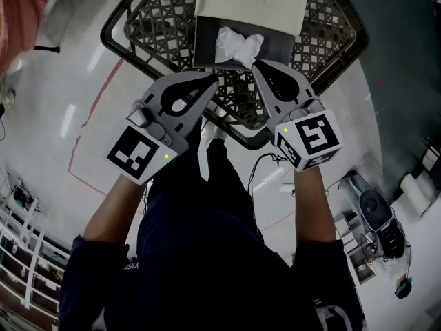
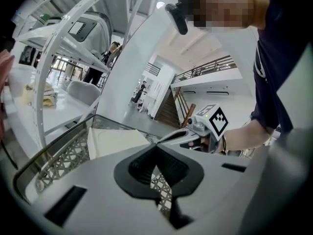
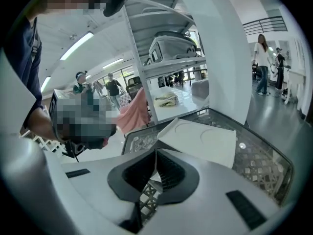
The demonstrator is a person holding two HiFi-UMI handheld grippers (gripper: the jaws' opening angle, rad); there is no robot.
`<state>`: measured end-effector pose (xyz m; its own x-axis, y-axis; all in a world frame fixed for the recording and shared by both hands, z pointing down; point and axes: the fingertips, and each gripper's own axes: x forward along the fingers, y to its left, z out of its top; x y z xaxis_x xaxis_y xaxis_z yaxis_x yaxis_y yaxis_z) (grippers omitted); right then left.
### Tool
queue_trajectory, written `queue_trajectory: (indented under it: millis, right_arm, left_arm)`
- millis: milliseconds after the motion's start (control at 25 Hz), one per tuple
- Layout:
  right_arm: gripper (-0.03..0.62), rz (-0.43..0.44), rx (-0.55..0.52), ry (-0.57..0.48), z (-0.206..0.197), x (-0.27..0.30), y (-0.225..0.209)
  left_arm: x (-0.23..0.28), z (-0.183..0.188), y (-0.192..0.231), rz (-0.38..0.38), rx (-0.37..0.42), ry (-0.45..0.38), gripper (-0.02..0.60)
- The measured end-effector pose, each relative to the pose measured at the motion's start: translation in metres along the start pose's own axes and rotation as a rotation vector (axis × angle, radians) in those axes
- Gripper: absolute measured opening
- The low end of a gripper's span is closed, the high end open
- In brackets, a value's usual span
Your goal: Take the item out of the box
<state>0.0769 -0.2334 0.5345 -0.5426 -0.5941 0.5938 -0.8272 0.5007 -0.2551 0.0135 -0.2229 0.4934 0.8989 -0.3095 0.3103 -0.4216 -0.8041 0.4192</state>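
- A black lattice plastic basket (image 1: 329, 21) is seen standing at the top of the head view.
- A glossy white floor (image 1: 62, 81) is crossed by a thin red line (image 1: 103, 92).
- A pink cloth (image 1: 21, 5) is seen top left.
- A white metal railing (image 1: 24, 254) is seen lower left.

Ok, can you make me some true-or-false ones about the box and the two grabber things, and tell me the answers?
1. The white crumpled item lies inside the box. True.
2. The box stands in a black lattice basket. True.
3. The box's lid is closed. False: it is folded back, so the box is open.
4. The left gripper is holding the white crumpled item. False: its jaws are together with nothing between them.
5. The right gripper has its jaws wide apart. False: they are together, and it holds nothing.
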Motion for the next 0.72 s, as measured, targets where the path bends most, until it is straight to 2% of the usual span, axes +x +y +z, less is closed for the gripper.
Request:
queue_trajectory:
  millis: [480, 720]
  right_arm:
    - [0.026, 0.017, -0.049, 0.131, -0.035, 0.05, -0.017]
    - [0.032, 0.007, -0.166, 0.242, -0.057, 0.069, -0.027]
  left_arm:
    - [0.005, -0.029, 0.03, 0.004, -0.057, 0.032, 0.008]
    - [0.004, -0.042, 0.042, 0.004, -0.08, 0.044, 0.008]
